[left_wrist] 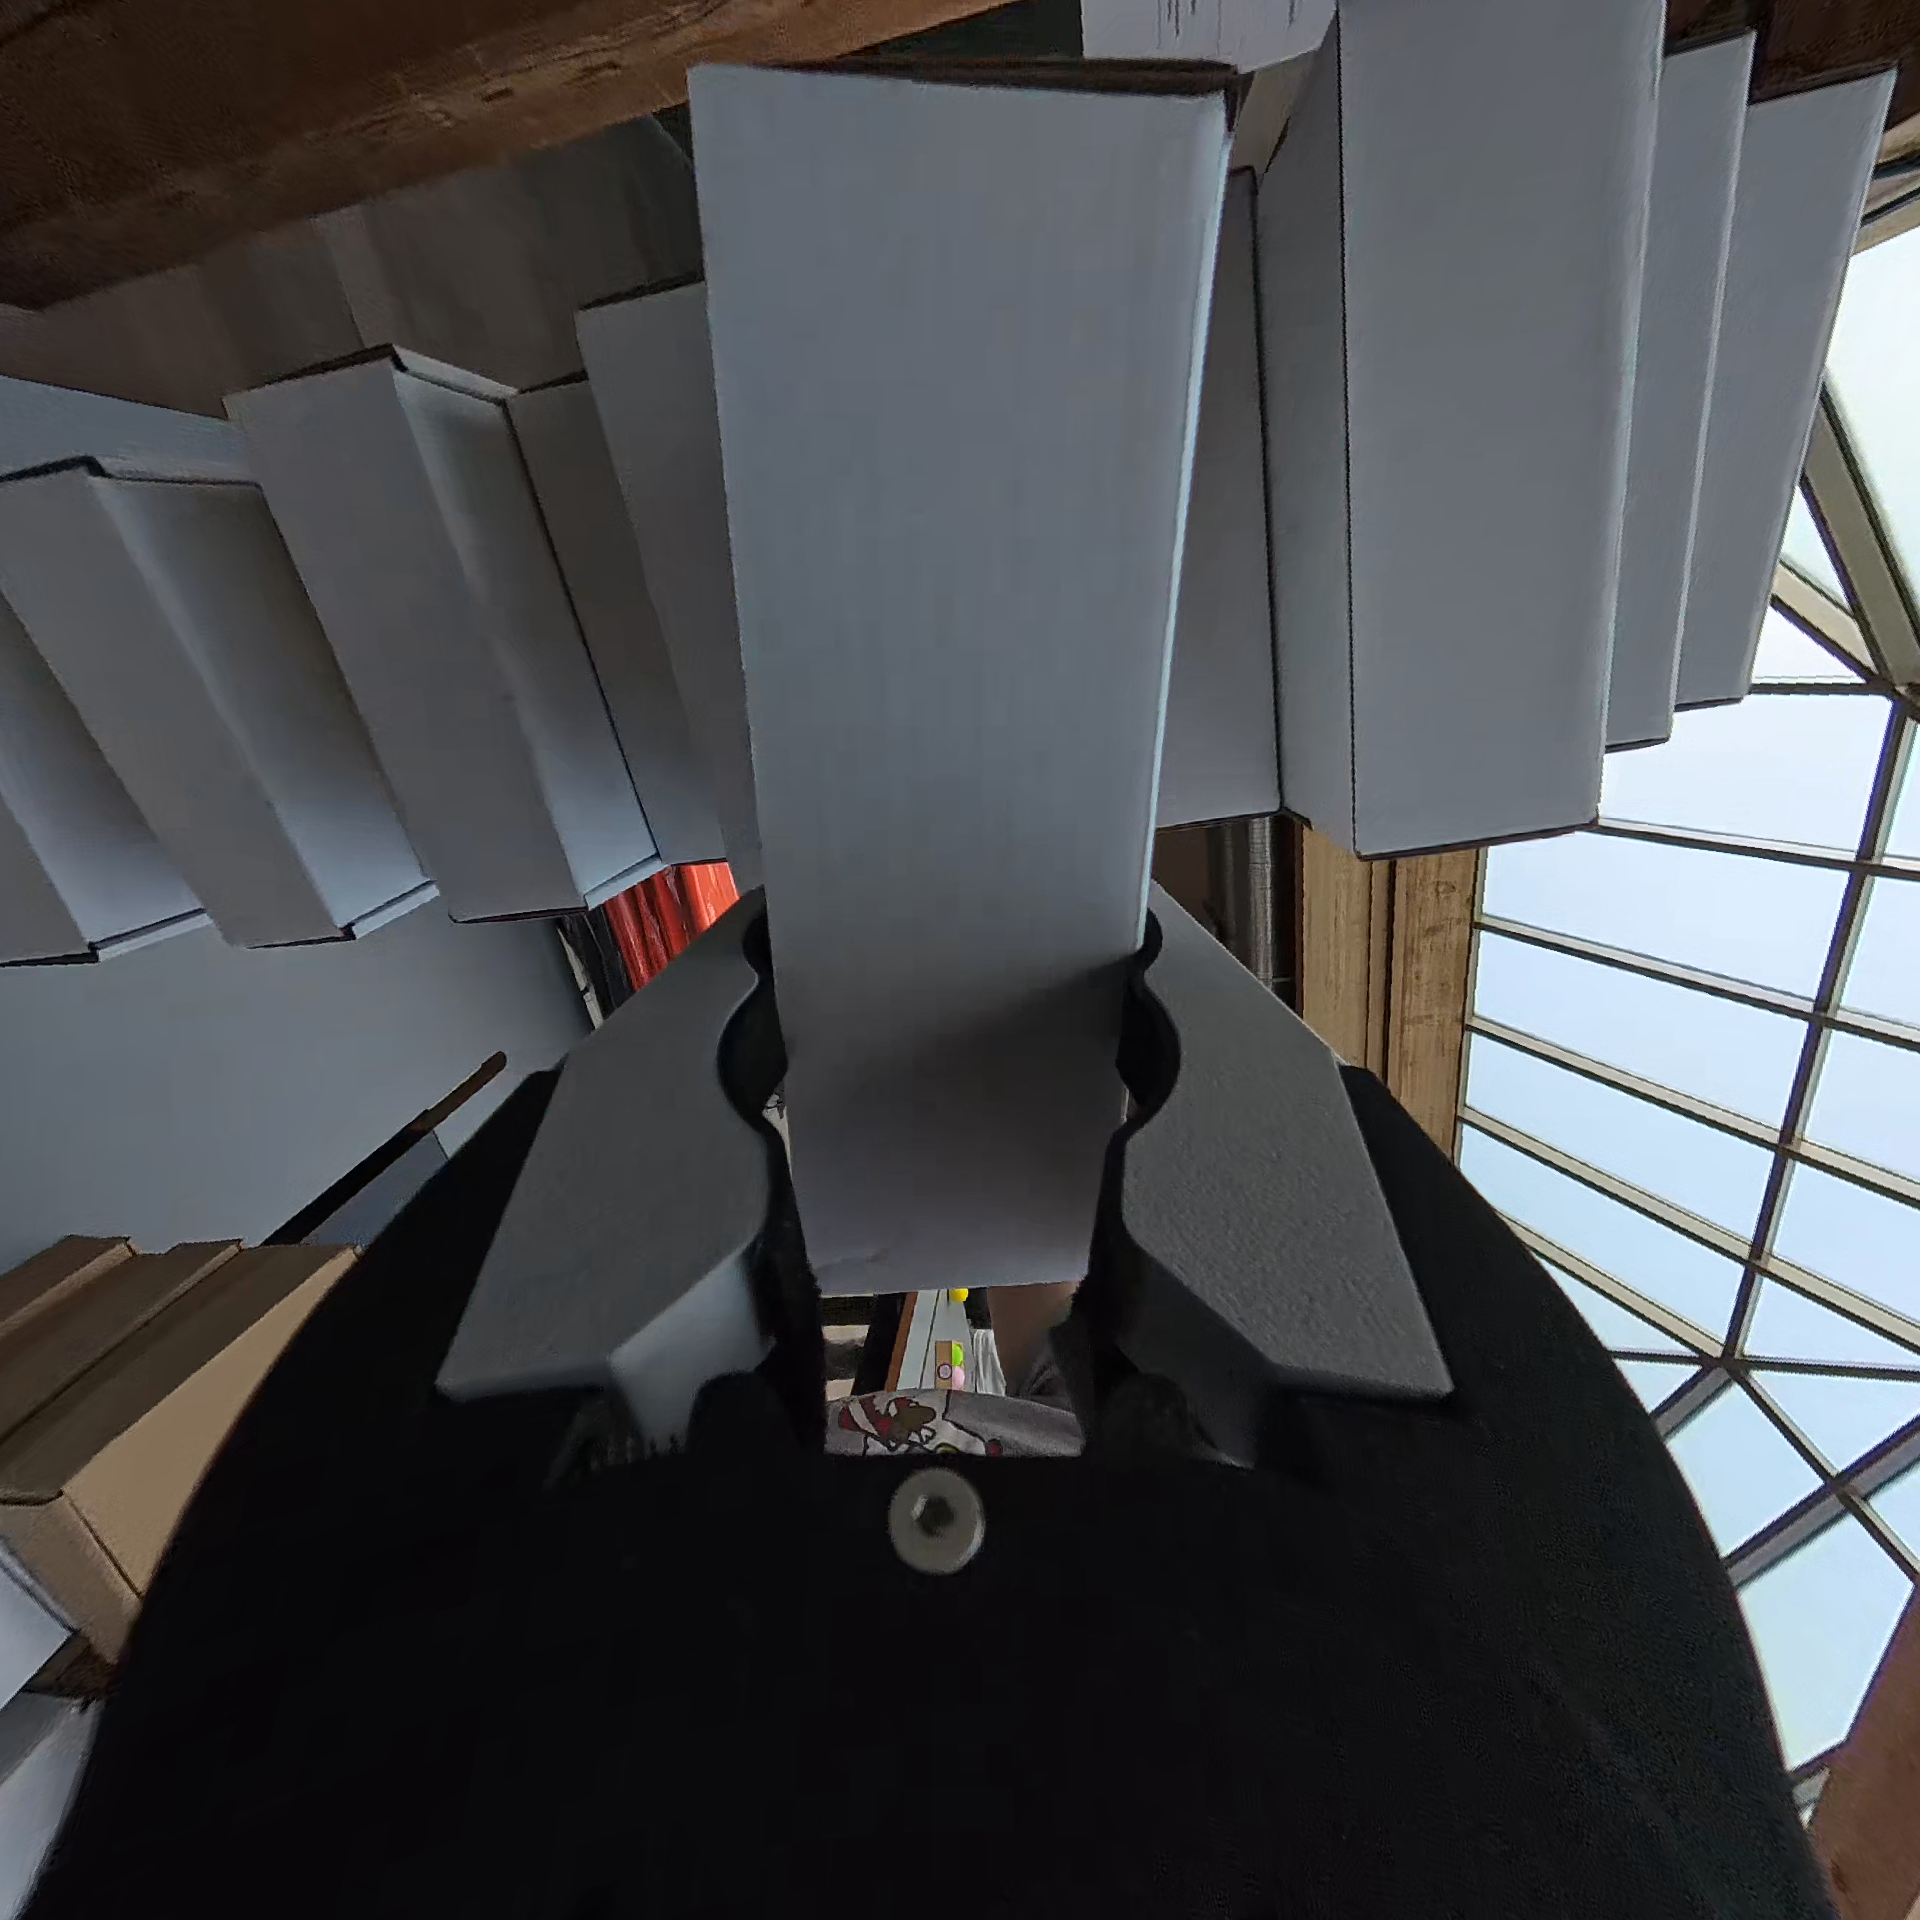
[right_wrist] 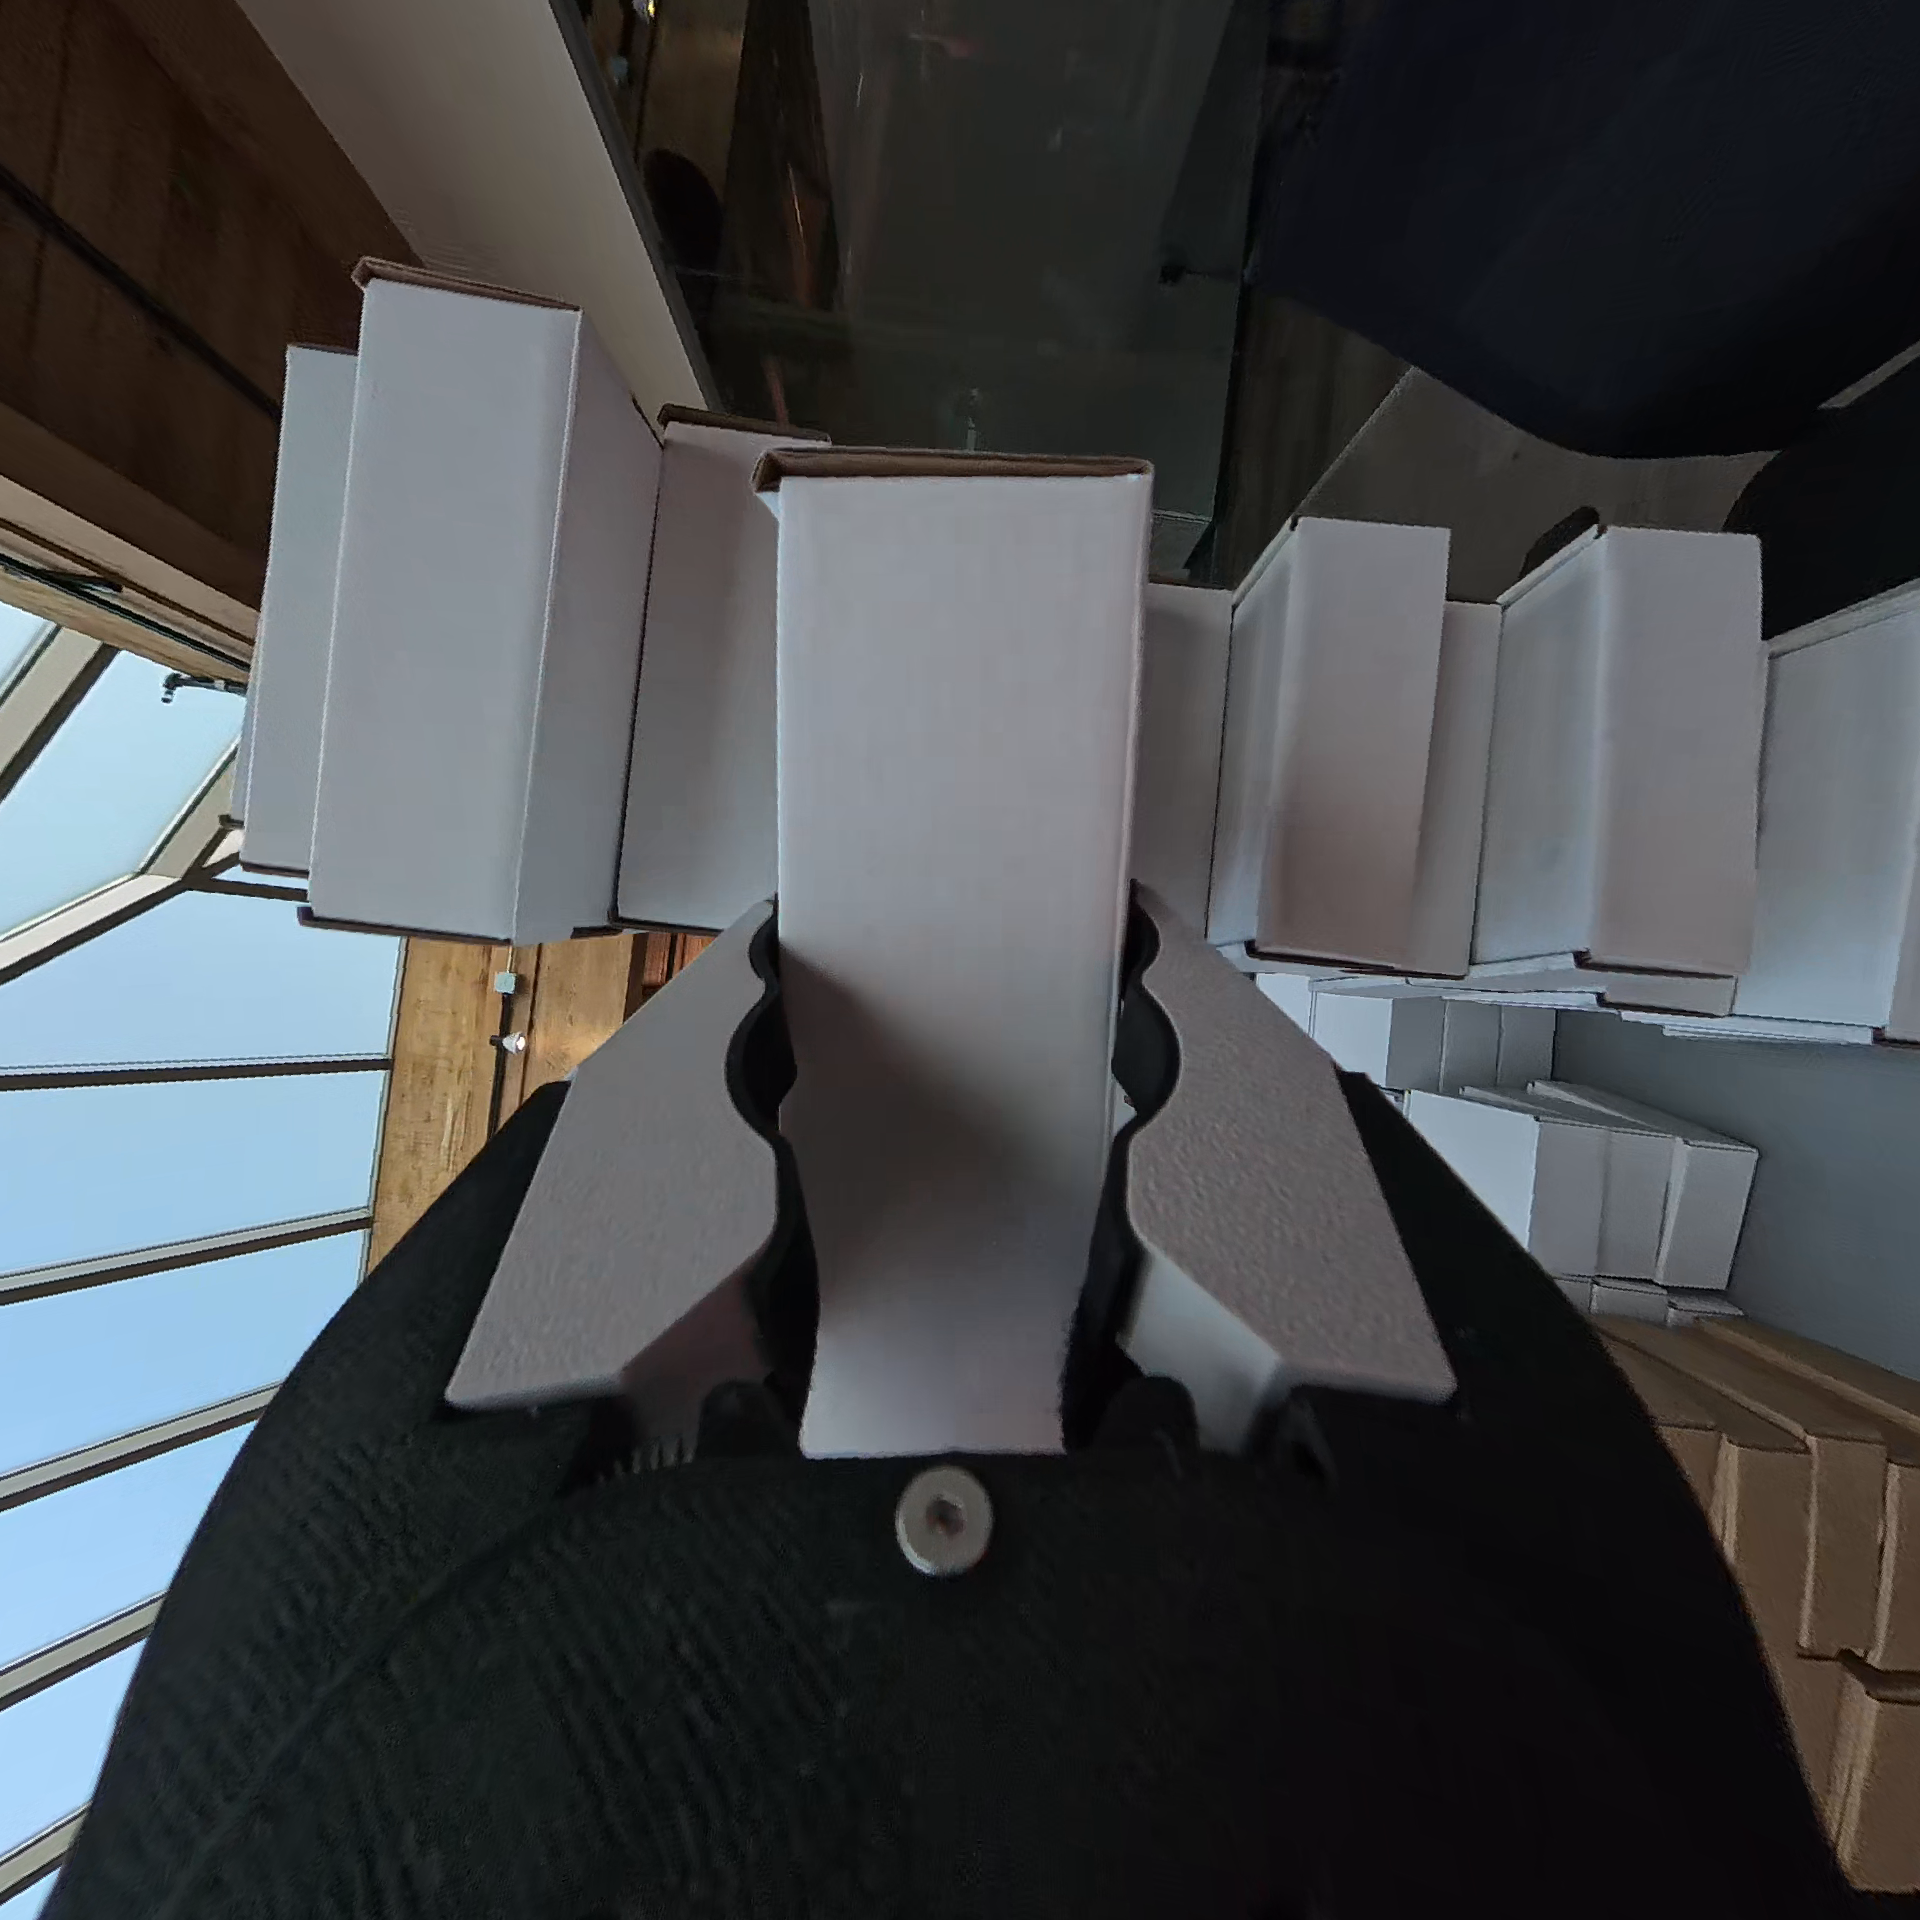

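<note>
In the left wrist view my left gripper (left_wrist: 951,935) is shut on a long white cardboard box (left_wrist: 956,520), gripped at its near end; the box reaches forward up to a brown wooden surface (left_wrist: 260,125). Several like white boxes (left_wrist: 1475,468) stand side by side around it. In the right wrist view my right gripper (right_wrist: 951,914) is shut on another long white cardboard box (right_wrist: 951,727), held at its near end, with white boxes (right_wrist: 468,623) close on its left and more boxes (right_wrist: 1340,748) on its right. Both views appear upside down.
A large window with a metal grid (left_wrist: 1714,1039) fills the right of the left wrist view and the left of the right wrist view (right_wrist: 156,1143). Brown cardboard boxes (left_wrist: 125,1382) are stacked at the left; more brown boxes (right_wrist: 1818,1558) and small white boxes (right_wrist: 1579,1174) at the right.
</note>
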